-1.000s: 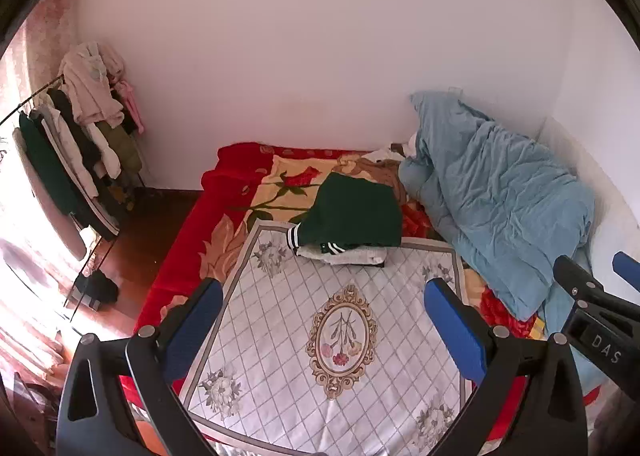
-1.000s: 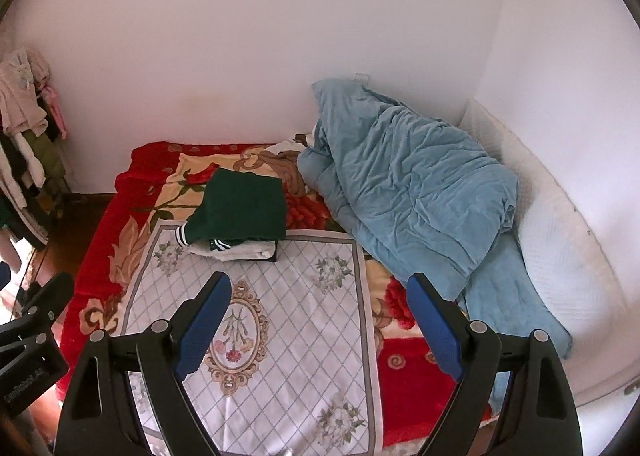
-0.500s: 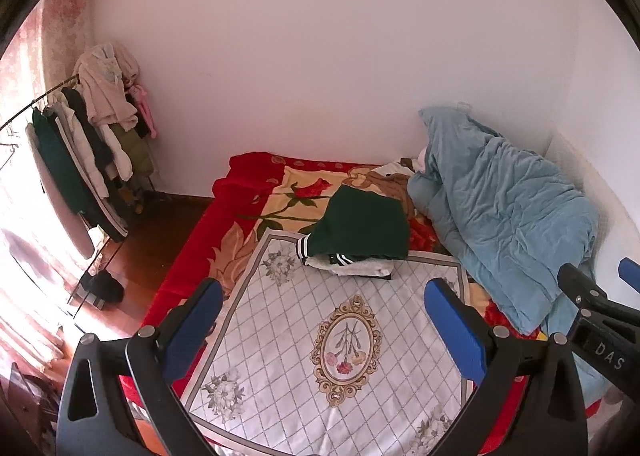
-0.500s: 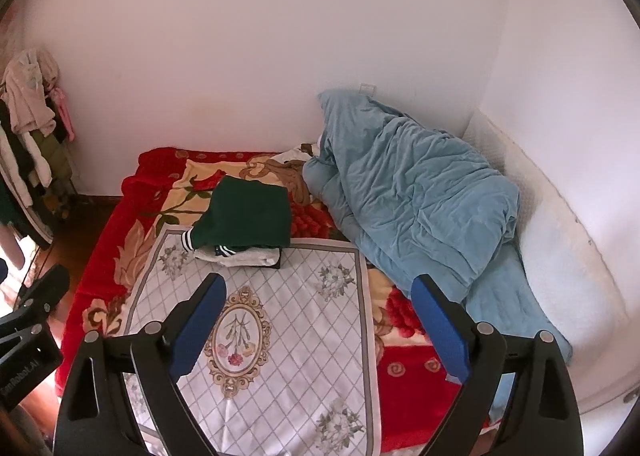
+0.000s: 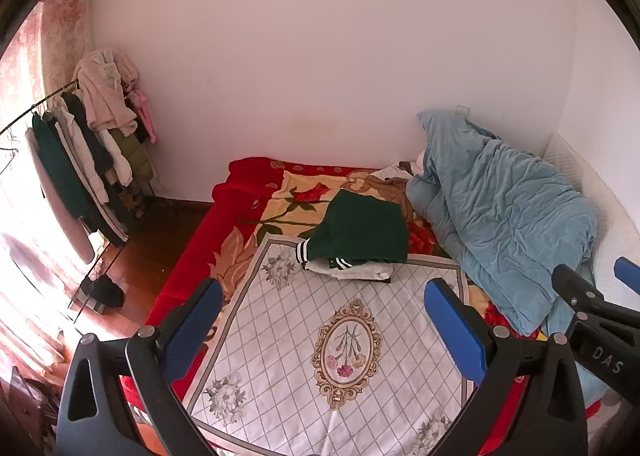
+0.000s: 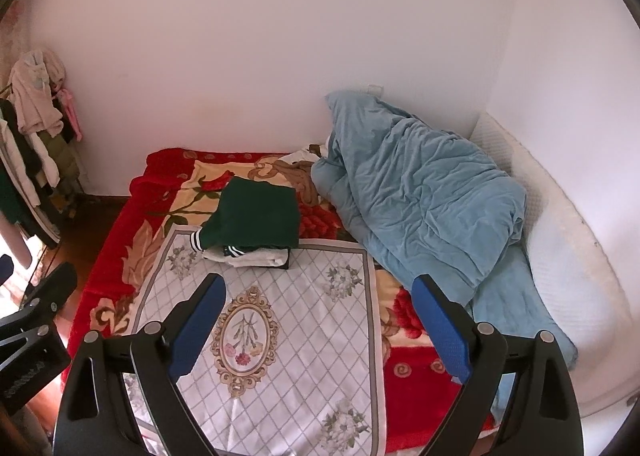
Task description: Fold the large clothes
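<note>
Both grippers (image 5: 322, 312) (image 6: 318, 306) raised farther back, folded green garment (image 5: 362, 230) unmoved

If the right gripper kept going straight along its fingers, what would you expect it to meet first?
Probably the white quilted cloth on the bed: the open right gripper is empty and nothing shows between it and the cloth. Depth is hard to judge; the folded pile lies farther back.

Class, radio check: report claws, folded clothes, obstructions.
Left claw open, empty; right claw open, empty. Green garment folded atop stack on white sheet. Blue quilt heaped beside.
</note>
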The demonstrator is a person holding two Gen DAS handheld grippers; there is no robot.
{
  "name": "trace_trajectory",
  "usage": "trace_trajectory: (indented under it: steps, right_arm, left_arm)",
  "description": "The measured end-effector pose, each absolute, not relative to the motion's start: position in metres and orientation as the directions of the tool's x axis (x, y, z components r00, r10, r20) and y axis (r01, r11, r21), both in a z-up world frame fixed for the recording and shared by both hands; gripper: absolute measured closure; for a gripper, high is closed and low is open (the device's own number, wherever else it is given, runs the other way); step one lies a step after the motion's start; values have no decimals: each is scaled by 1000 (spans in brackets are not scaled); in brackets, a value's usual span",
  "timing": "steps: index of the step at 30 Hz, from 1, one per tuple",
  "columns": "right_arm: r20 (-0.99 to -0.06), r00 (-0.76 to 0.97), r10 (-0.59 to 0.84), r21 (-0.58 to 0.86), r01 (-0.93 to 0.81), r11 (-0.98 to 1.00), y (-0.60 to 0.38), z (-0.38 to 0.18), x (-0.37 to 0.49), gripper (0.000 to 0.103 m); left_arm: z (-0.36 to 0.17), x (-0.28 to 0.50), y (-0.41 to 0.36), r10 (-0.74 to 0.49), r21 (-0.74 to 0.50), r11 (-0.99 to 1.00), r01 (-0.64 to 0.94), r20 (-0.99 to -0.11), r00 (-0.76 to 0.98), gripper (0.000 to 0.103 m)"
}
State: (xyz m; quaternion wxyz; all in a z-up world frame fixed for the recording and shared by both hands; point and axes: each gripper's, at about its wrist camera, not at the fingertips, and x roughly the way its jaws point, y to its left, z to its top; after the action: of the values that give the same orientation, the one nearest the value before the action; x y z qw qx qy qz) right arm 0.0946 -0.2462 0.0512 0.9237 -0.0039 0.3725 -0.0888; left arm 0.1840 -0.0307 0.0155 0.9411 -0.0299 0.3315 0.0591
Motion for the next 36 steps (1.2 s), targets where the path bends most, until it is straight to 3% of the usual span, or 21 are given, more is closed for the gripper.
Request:
trace_trajectory:
  steps: [36]
  right_arm:
    - [-684, 712, -157, -59, 160, 985, -248, 56, 86, 7]
  left_arm:
    - [25, 186, -36, 69, -12, 995, -97, -617, 784, 0]
